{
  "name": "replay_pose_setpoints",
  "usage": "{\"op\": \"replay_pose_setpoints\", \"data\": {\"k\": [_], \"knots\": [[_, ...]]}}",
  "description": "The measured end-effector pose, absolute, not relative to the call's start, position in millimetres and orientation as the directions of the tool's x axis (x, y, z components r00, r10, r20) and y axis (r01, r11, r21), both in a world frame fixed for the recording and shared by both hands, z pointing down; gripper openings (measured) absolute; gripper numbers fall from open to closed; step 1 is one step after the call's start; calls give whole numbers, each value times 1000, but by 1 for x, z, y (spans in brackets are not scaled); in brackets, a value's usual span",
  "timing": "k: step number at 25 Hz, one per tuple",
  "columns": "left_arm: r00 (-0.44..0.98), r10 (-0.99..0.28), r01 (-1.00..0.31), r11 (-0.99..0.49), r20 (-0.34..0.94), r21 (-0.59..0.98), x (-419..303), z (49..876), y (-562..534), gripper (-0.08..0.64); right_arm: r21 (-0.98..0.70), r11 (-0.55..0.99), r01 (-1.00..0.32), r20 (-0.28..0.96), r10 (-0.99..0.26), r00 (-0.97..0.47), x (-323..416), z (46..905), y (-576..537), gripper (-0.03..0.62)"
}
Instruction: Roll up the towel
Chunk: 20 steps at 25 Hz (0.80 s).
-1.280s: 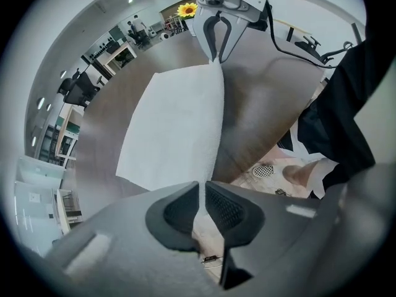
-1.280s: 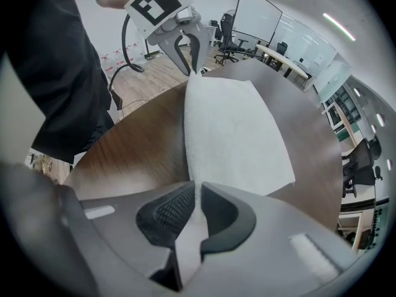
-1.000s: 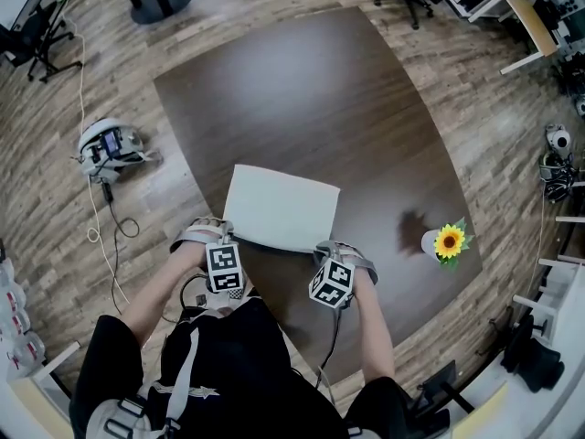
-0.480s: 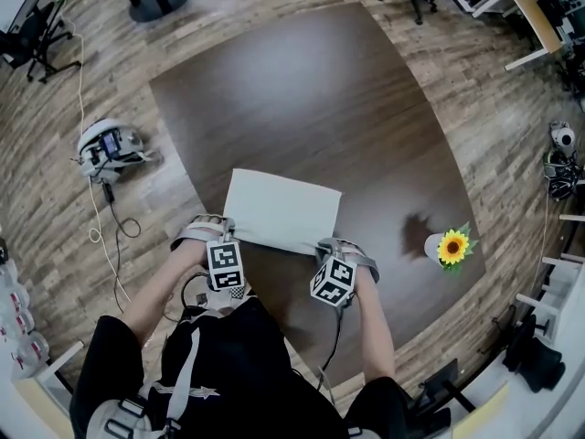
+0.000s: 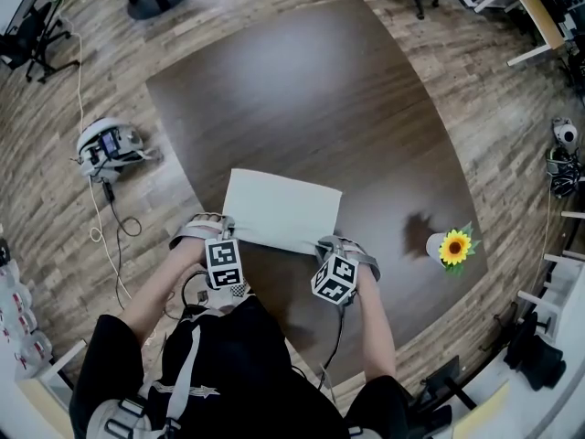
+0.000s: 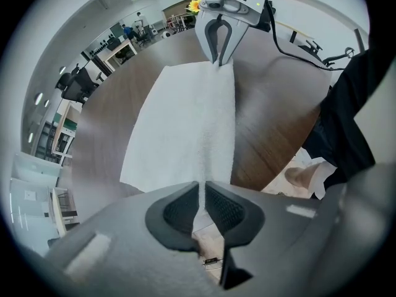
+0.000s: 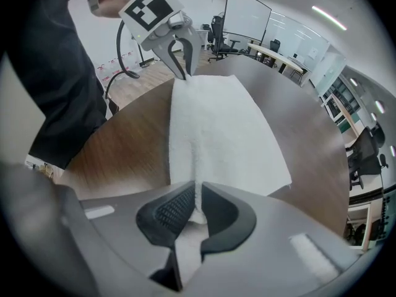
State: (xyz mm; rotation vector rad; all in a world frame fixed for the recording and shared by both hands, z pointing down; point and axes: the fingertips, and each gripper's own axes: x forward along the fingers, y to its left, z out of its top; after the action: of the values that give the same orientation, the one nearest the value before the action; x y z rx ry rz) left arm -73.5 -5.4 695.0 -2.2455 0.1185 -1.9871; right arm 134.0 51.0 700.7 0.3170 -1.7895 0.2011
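A white towel [image 5: 281, 208] lies flat on the dark brown table [image 5: 302, 99], near its front edge. Both grippers point steeply down at the towel's near edge. My left gripper [image 5: 226, 233] is shut on the near left corner, and the left gripper view shows the towel [image 6: 185, 122] pinched between its pads [image 6: 219, 209]. My right gripper [image 5: 327, 247] is shut on the near right corner, with the cloth [image 7: 216, 129] raised into a ridge between the jaws. Each gripper view shows the other gripper at the far end of the lifted edge.
A white pot with a sunflower [image 5: 450, 244] stands on the table to the right of the towel. On the wooden floor to the left lie a headset-like device [image 5: 108, 146] and a cable [image 5: 102, 227]. Office chairs and desks ring the room.
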Motion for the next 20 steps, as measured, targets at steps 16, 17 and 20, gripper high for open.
{"op": "replay_pose_setpoints", "data": {"k": [16, 17, 20], "knots": [[203, -290, -78, -957, 935, -280, -76, 662, -20, 199, 224, 913, -340, 942, -293, -164, 135, 674, 45, 204], [208, -291, -73, -957, 934, -282, -75, 661, -18, 199, 224, 913, -340, 941, -293, -167, 133, 672, 48, 204], [218, -291, -62, -957, 932, -284, -72, 658, -8, 199, 221, 914, -339, 942, -291, -170, 130, 672, 60, 202]]}}
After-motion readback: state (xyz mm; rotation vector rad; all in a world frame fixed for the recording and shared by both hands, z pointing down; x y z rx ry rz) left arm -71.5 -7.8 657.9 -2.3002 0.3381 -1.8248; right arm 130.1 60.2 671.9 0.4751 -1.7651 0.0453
